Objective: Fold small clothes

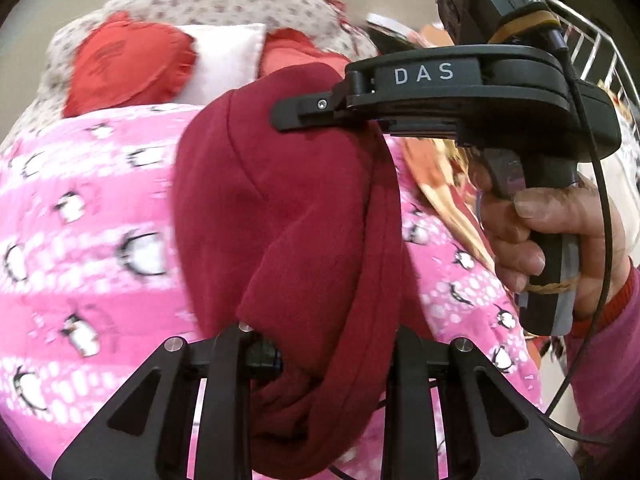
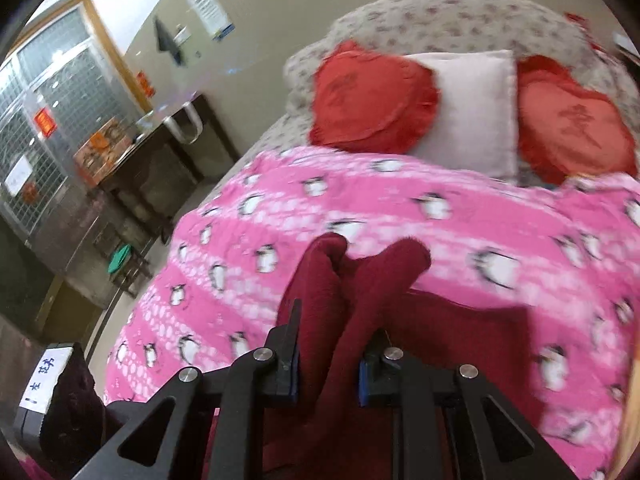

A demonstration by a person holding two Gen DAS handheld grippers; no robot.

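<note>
A dark red fleece garment (image 1: 288,220) hangs in the air above a pink penguin blanket (image 1: 80,240). My left gripper (image 1: 320,364) is shut on a bunched lower part of it. My right gripper (image 1: 300,114), seen from the side in the left wrist view, is shut on the garment's upper edge. In the right wrist view my right gripper (image 2: 328,368) pinches two folds of the red garment (image 2: 360,288) between its pads, and the rest droops onto the blanket (image 2: 280,208).
Two red heart cushions (image 2: 372,100) and a white pillow (image 2: 476,108) lie at the head of the bed. A dark side table (image 2: 168,160) stands left of the bed. A white wire rack (image 1: 592,48) stands at the right.
</note>
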